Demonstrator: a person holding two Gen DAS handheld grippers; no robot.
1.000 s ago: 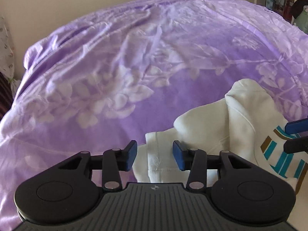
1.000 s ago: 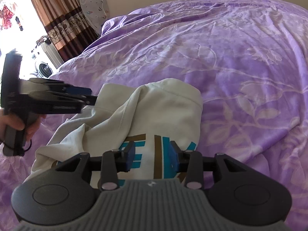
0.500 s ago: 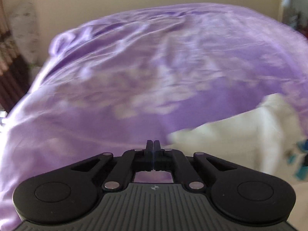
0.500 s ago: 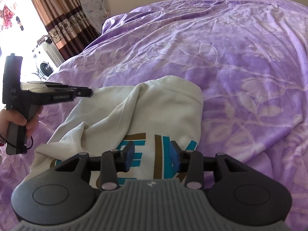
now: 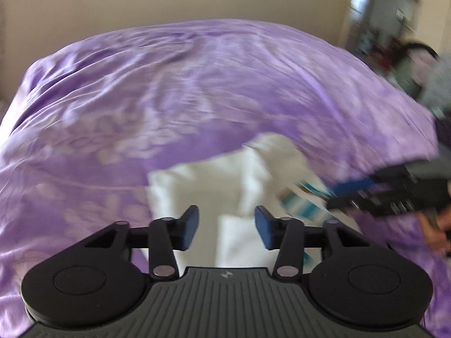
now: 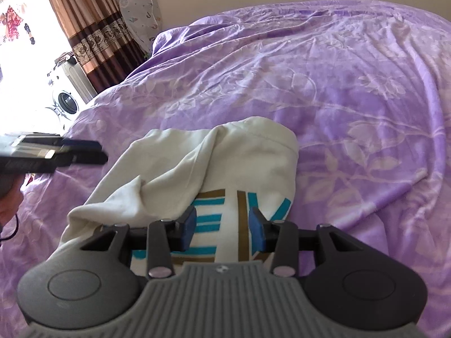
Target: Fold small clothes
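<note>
A small cream sweatshirt (image 6: 242,155) with teal and brown stripes lies on the purple bedspread (image 6: 352,84), one sleeve folded across its front. It also shows, blurred, in the left wrist view (image 5: 225,180). My left gripper (image 5: 225,226) is open and empty over the garment's near edge; it also shows at the left of the right wrist view (image 6: 81,153). My right gripper (image 6: 222,232) is open and empty just above the striped print; it also shows at the right of the left wrist view (image 5: 355,194).
The bedspread (image 5: 169,98) covers the whole bed. A brown curtain (image 6: 93,28), a patterned pillow (image 6: 139,8) and a washing machine (image 6: 66,98) stand beyond the bed's far left side. A doorway (image 5: 394,14) is at the far right.
My left gripper shut half a second ago and has opened again, swinging right over the sweatshirt. The sleeve now lies further across the garment. My right gripper has stayed open and nearly still.
</note>
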